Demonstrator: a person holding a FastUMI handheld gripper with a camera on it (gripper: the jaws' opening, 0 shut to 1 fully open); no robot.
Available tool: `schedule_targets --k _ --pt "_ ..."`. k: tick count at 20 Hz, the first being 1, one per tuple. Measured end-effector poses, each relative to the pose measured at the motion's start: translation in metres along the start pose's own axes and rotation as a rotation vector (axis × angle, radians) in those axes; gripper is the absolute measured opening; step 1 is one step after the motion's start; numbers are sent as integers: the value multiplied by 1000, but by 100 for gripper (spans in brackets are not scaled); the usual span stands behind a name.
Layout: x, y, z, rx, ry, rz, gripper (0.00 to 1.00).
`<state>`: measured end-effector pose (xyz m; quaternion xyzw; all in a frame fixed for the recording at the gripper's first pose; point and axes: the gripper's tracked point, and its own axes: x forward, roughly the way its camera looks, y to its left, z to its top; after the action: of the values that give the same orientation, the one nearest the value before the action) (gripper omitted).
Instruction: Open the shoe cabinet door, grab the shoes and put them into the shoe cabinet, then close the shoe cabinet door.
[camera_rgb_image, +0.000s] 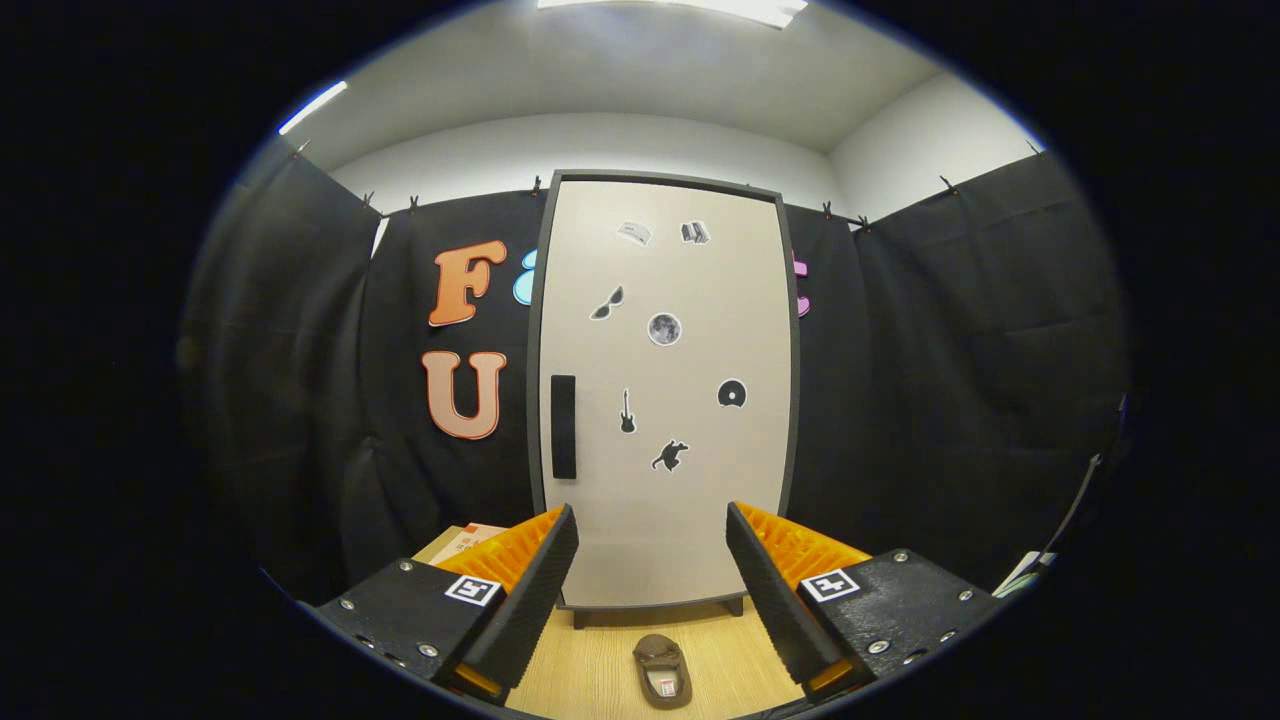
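Standing upright at the back of the wooden bench (600, 680), the shoe cabinet (665, 390) is the landmark for everything else, and its pale door (690, 500) is flush in its dark frame, so the step in hand looks to be opening it. Going from large to small: the door carries a scatter of small stickers (664, 328), and along its left edge, about mid-height, sits a dark vertical handle (563, 427). That placement suggests the hinges are on the cabinet's right side, though they cannot be seen.

Below the cabinet's front edge, a single brown shoe (662, 672) lies on the bench, apart from the cabinet feet. A cardboard box (470, 540) peeks out to the left of the cabinet's base.

The claw (650, 560) is released, its fingers spread wide with nothing between them, aimed at the lower middle of the door and short of it.

To do this well, I would raise the claw and shift it left until the handle sits between the fingers, clench squarely, then pull along an arc. Care is needed so the swinging door does not sweep the shoe.
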<state>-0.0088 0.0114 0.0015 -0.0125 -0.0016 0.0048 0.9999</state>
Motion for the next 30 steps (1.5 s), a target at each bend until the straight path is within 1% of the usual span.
schedule_targets --k 6,11,22,26,30 --pt "6 2 0 19 12 0 94" --pt "23 16 3 26 13 22 94" --pt "107 80 23 -3 -14 113 94" --pt "140 103 25 -30 -22 136 94" --pt "167 117 21 -42 -9 151 94"
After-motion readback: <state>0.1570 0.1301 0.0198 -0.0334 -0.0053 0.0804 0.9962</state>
